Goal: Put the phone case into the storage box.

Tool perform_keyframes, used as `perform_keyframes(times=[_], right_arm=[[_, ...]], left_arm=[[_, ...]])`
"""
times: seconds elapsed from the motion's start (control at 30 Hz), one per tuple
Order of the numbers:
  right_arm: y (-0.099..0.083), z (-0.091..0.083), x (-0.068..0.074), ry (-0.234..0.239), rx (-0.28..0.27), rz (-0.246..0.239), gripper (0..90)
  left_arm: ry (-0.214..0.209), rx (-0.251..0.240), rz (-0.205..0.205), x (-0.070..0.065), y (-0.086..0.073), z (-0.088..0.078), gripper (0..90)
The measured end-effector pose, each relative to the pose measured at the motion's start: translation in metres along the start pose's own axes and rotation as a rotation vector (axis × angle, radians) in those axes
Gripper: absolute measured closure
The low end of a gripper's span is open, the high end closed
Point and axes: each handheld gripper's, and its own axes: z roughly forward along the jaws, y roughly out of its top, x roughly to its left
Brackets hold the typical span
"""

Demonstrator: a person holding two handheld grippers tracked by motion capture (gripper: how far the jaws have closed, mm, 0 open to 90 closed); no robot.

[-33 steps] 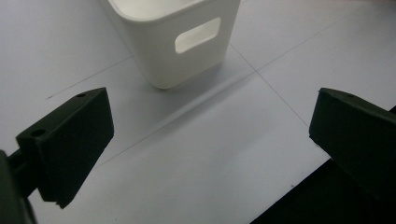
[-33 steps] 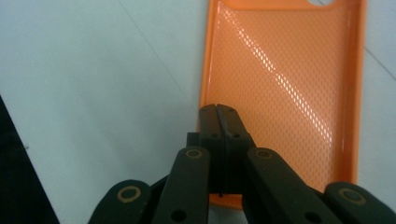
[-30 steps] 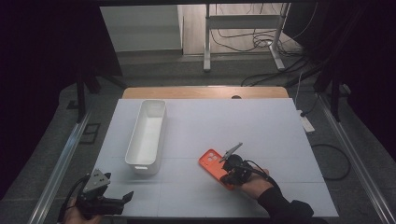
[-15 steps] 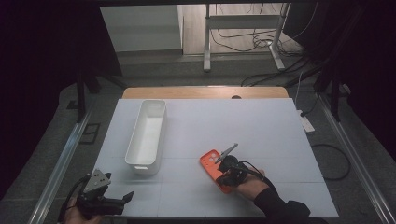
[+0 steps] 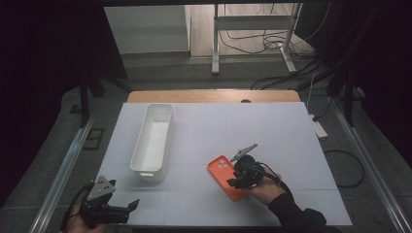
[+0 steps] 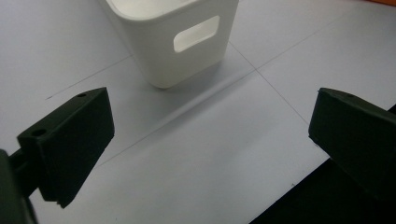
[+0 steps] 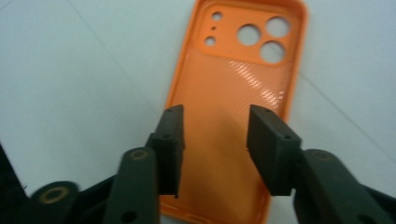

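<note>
An orange phone case [image 5: 221,171] lies inside-up on the white table, right of centre near the front. My right gripper [image 5: 235,181] hangs over its near end. In the right gripper view the case [image 7: 238,79] shows its camera holes at the far end. The right gripper [image 7: 215,116] has just been opening. One jaw stands at the case's left rim and the other over its inside, and neither pad presses on it. My left gripper [image 5: 131,206] rests open at the table's front left corner. Between its jaws, the left gripper [image 6: 210,121] holds nothing.
A long white bin [image 5: 153,138] stands left of centre, its handle end [image 6: 182,42] just ahead of my left gripper. The white tabletop [image 5: 233,121] ends at a wooden strip at the back. Metal rails run along both sides, and cables lie on the floor behind.
My right gripper has shifted slightly over the orange case, which lies where it was. The left gripper has not moved.
</note>
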Motion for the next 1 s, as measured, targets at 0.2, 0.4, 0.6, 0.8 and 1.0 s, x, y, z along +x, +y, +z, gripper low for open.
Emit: perform_keyframes(times=[0.2, 0.4, 0.6, 0.8, 1.0], right_arm=[[0.002, -0.006, -0.005, -0.023, -0.037, 0.015, 34.4], [0.002, -0.008, -0.010, -0.020, -0.055, 0.042, 22.1], [0.001, -0.008, -0.013, -0.065, -0.069, 0.040, 7.9], [-0.002, -0.005, -0.016, -0.093, -0.075, 0.015, 0.1], [-0.006, -0.002, -0.022, -0.109, -0.074, 0.010, 0.0]], left_arm=[[0.000, 0.001, 0.001, 0.000, 0.000, 0.000, 0.9], [0.001, 0.002, 0.002, 0.000, 0.000, 0.000, 0.9], [0.001, 0.003, 0.002, 0.000, 0.000, 0.000, 1.0], [0.000, 0.003, 0.001, 0.000, 0.000, 0.000, 1.0], [0.000, 0.004, 0.002, 0.000, 0.000, 0.000, 1.0]])
